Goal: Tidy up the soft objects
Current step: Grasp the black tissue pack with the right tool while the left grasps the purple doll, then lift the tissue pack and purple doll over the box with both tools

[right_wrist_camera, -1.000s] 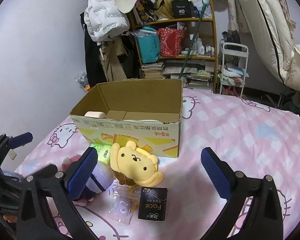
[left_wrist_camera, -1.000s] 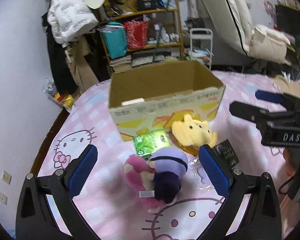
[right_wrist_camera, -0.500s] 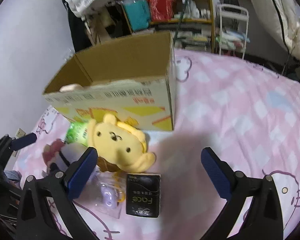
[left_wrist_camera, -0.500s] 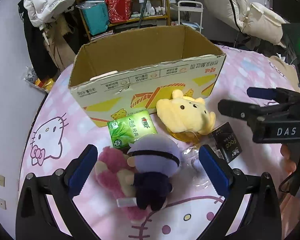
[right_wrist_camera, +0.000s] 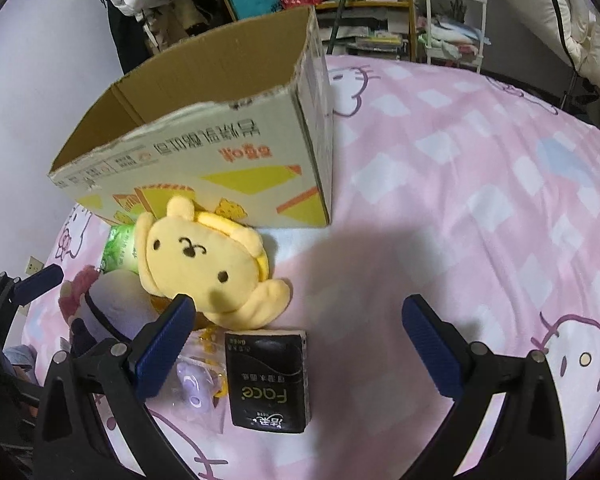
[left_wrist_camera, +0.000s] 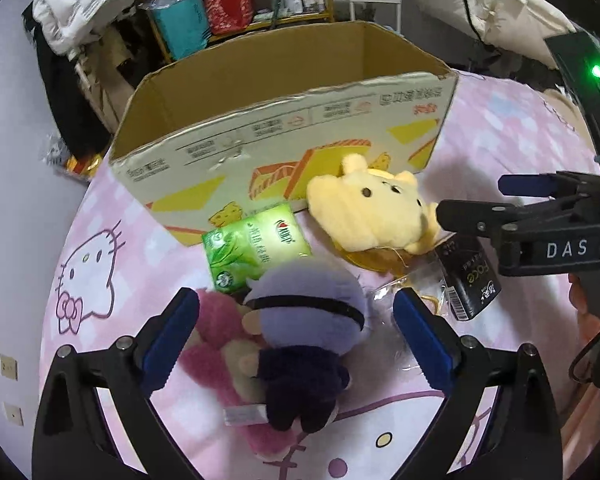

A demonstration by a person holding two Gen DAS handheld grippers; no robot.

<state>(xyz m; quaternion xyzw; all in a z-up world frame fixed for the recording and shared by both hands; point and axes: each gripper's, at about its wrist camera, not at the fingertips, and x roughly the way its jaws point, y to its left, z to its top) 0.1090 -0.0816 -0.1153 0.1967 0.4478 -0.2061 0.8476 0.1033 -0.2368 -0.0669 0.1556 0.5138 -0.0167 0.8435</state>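
Observation:
A purple-headed plush doll (left_wrist_camera: 304, 320) lies on a pink plush (left_wrist_camera: 216, 344) on the pink bed. My left gripper (left_wrist_camera: 296, 340) is open just above them, one finger on each side. A yellow plush (right_wrist_camera: 208, 264) lies in front of the open cardboard box (right_wrist_camera: 228, 160), also seen in the left wrist view (left_wrist_camera: 368, 212). My right gripper (right_wrist_camera: 296, 340) is open above a black tissue pack (right_wrist_camera: 268, 380), to the right of the yellow plush. The box (left_wrist_camera: 284, 140) stands behind the toys.
A green tissue pack (left_wrist_camera: 252, 248) leans at the box front. A clear bag with a purple item (right_wrist_camera: 196, 388) lies beside the black pack. The pink Hello Kitty sheet (right_wrist_camera: 480, 200) stretches to the right. Cluttered shelves (left_wrist_camera: 236, 12) stand behind.
Both grippers have moved forward and down toward the toys. The left now straddles the purple doll; the right is closer to the black pack and yellow plush.

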